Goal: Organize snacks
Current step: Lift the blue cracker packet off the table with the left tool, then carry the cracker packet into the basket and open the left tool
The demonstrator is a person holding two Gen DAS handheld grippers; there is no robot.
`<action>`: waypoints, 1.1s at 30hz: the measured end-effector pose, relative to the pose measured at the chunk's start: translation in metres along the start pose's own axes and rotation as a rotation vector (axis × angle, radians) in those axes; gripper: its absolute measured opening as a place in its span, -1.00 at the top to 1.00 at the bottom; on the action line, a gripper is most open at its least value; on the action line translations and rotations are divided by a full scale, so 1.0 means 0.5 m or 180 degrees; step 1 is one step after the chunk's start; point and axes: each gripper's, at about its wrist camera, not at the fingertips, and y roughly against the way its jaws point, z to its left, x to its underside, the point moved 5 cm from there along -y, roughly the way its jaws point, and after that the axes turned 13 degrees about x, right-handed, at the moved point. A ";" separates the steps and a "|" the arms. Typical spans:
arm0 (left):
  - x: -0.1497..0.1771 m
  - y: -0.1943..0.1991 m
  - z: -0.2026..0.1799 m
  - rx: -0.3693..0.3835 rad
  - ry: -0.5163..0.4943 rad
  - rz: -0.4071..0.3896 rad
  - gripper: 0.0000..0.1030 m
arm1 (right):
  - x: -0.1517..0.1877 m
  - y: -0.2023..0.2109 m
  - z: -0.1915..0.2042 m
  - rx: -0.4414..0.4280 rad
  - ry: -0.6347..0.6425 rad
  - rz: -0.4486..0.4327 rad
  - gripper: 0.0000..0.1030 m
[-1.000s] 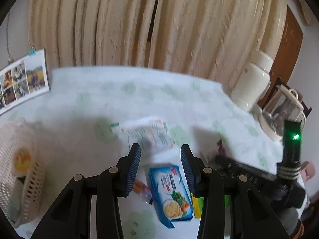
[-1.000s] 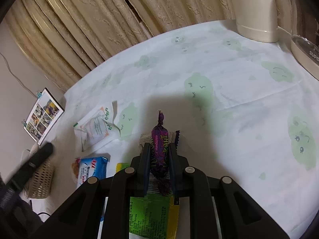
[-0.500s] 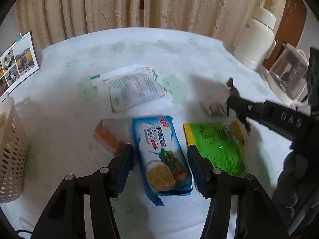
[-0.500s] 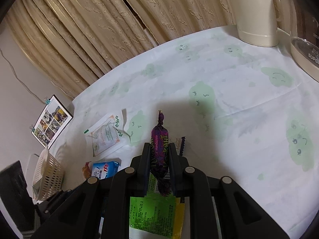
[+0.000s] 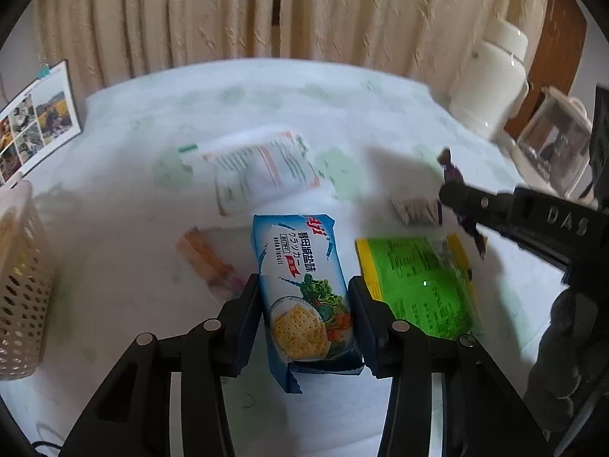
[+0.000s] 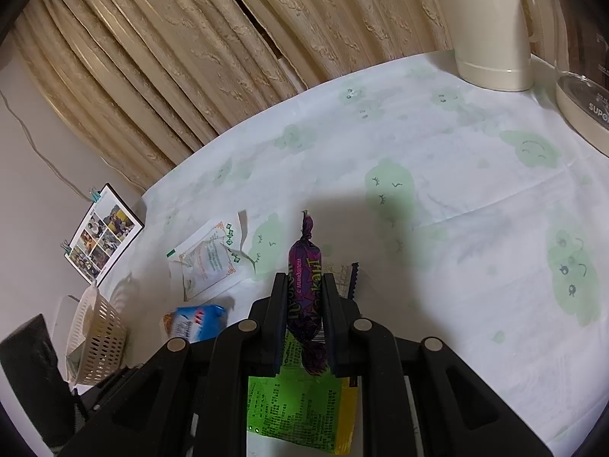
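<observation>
We see our left gripper (image 5: 304, 297) with both pads against the blue cracker pack (image 5: 306, 293) on the table (image 5: 114, 266). Our right gripper (image 6: 304, 285) pinches a purple candy (image 6: 304, 270) above the green packet (image 6: 300, 403). Farther left stands the basket (image 6: 97, 337).

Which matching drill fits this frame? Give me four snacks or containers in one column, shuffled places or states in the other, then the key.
Things:
1. purple candy
2. blue cracker pack
3. green packet
4. perforated basket

Places:
A. flat on the tablecloth, right of the crackers
B. between the left gripper fingers
C. at the table's left edge
D. clamped in the right gripper

Pairs: 1-D, 2-B, 3-A, 4-C
</observation>
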 end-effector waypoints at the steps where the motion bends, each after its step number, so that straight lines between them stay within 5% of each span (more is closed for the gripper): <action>1: -0.004 0.009 0.001 0.0010 0.0001 -0.0045 0.10 | -0.001 0.000 0.001 -0.0001 0.0000 -0.0002 0.69; 14: -0.065 0.140 0.069 -0.0151 0.0285 -0.0749 0.10 | 0.003 -0.007 0.005 -0.0004 0.0038 0.0015 0.69; 33: -0.067 0.286 0.227 -0.1090 0.0819 -0.1410 0.10 | 0.006 -0.014 0.009 -0.0007 0.0055 0.0030 0.68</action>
